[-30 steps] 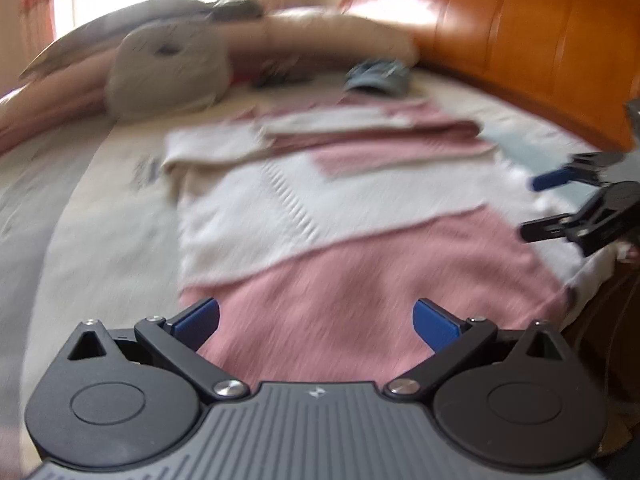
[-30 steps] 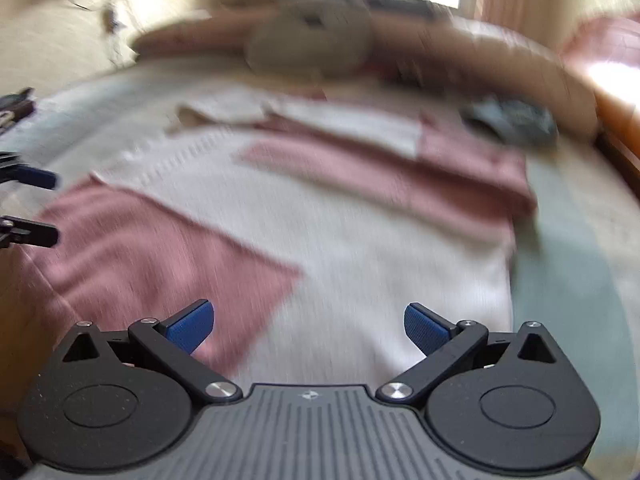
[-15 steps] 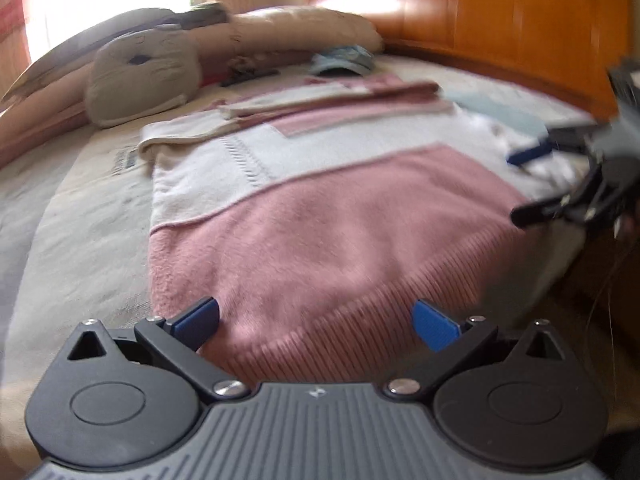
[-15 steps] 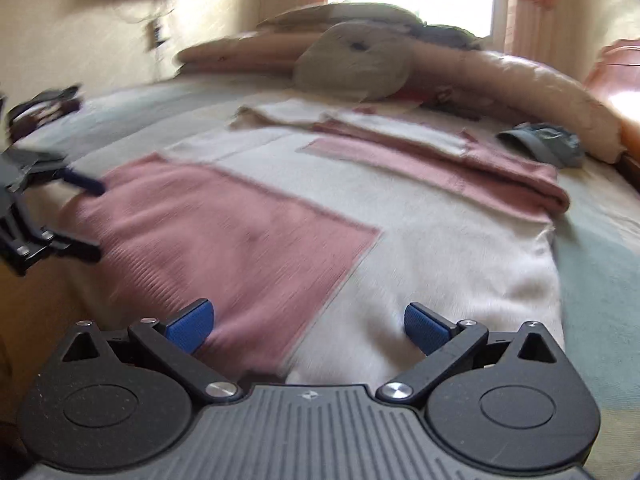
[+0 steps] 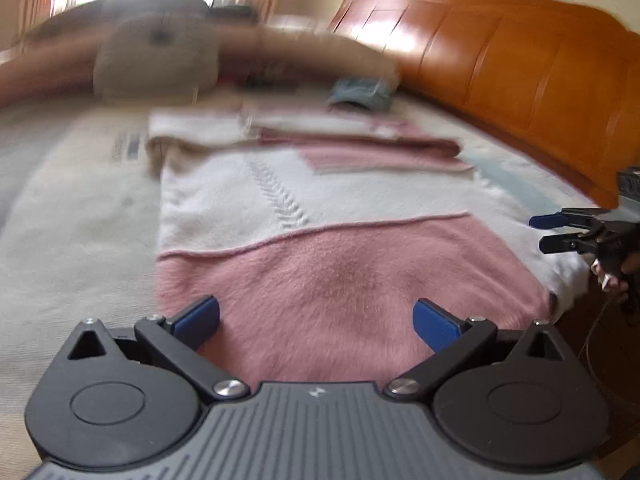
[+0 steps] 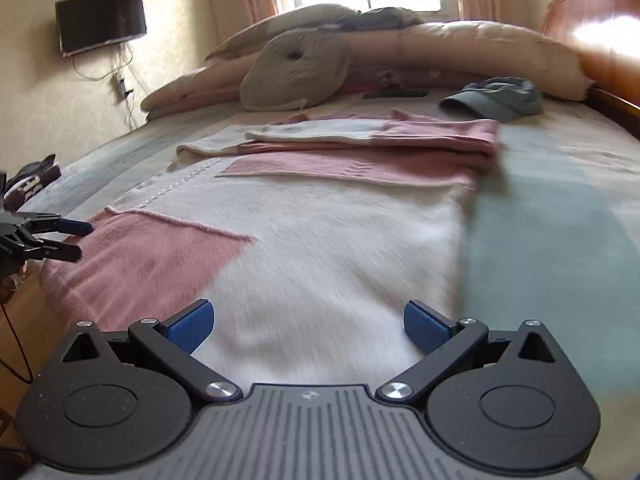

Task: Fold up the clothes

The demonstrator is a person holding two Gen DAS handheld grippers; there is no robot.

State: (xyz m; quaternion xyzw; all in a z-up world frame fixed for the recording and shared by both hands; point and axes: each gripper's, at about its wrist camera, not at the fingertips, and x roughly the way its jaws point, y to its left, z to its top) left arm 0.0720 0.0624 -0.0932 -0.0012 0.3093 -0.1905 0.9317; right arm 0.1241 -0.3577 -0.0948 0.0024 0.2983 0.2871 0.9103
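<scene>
Lying flat just ahead of the gaping, empty left gripper (image 5: pixel 316 322) and right gripper (image 6: pixel 309 326), the sweater (image 6: pixel 328 236) stretches lengthwise away toward the pillows (image 6: pixel 296 68); hem nearest.

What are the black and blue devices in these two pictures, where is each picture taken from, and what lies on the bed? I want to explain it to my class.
A person holds a two-finger gripper in each hand, and each gripper carries a wide-angle camera that looks along its fingers. One picture comes from the left gripper, the other from the right gripper. Each gripper also shows at the edge of the other's picture. Both have their blue-padded fingers spread open and hold nothing. On the bed lies a pink and white sweater, its far sleeves already folded across it. Beyond it are a blue-grey cap, a round grey cushion and pillows. The left picture is blurred.
</scene>
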